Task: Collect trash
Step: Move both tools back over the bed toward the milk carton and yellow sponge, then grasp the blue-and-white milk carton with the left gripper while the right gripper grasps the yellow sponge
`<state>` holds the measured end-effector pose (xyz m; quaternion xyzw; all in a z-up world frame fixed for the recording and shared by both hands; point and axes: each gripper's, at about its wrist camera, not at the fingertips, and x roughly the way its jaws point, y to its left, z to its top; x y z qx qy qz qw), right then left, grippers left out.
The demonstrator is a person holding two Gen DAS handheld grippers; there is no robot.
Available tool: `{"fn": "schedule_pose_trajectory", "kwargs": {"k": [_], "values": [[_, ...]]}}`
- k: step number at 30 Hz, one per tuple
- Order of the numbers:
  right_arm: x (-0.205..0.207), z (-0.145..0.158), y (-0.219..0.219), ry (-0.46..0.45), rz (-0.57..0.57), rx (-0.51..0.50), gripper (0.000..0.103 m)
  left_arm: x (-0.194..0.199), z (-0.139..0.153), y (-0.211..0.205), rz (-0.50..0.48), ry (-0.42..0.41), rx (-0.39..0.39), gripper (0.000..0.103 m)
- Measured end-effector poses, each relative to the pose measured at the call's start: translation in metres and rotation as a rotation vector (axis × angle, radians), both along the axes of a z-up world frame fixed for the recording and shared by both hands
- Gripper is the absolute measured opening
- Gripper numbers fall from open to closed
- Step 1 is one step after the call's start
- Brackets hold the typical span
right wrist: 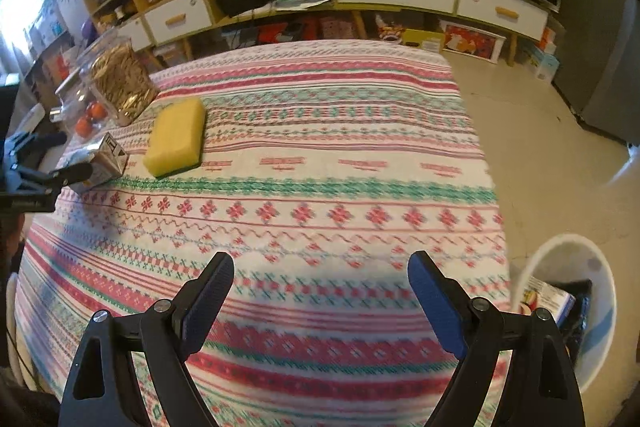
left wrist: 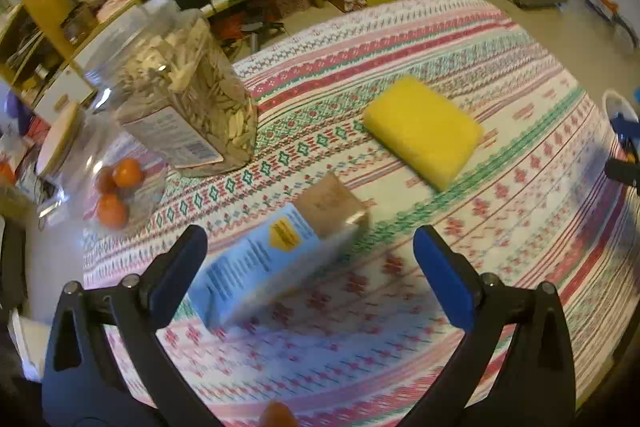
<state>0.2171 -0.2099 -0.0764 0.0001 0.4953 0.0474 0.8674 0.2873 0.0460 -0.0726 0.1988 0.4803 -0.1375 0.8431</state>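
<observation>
L tool (left wrist: 310, 253) spread over blue carton (left wrist: 260, 267), yellow sponge (left wrist: 424, 135) just beyond carton, R tool (right wrist: 320, 283) spread, empty, white bin (right wrist: 600, 307) far from carton

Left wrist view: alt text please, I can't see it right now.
The open left gripper hangs over a flattened blue carton lying on the patterned tablecloth. Beyond lie a yellow sponge, a jar of seeds and oranges.

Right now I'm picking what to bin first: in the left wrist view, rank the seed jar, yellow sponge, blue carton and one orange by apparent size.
1. seed jar
2. blue carton, enlarged by nearness, so unsure
3. yellow sponge
4. orange
</observation>
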Motion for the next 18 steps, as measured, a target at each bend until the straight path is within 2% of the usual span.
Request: {"fn": "schedule_pose_trajectory", "kwargs": {"k": [7, 11, 14, 16, 18], "values": [[0.034, -0.012, 0.045, -0.007, 0.063, 0.014, 0.090, 0.011, -0.018, 0.010, -0.070, 0.064, 0.047, 0.102], [0.050, -0.020, 0.071, -0.016, 0.096, 0.009, 0.090, 0.009, -0.029, 0.022, -0.072, 0.083, 0.037, 0.091], [0.062, -0.028, 0.091, -0.021, 0.122, 0.003, 0.090, 0.003, -0.030, 0.027, -0.079, 0.065, 0.039, 0.083], [0.068, -0.032, 0.103, -0.024, 0.137, 0.001, 0.090, -0.002, -0.026, 0.031, -0.078, 0.051, 0.015, 0.078], [0.073, -0.035, 0.113, -0.029, 0.144, -0.005, 0.090, -0.007, -0.021, 0.036, -0.074, 0.039, -0.019, 0.068]]}}
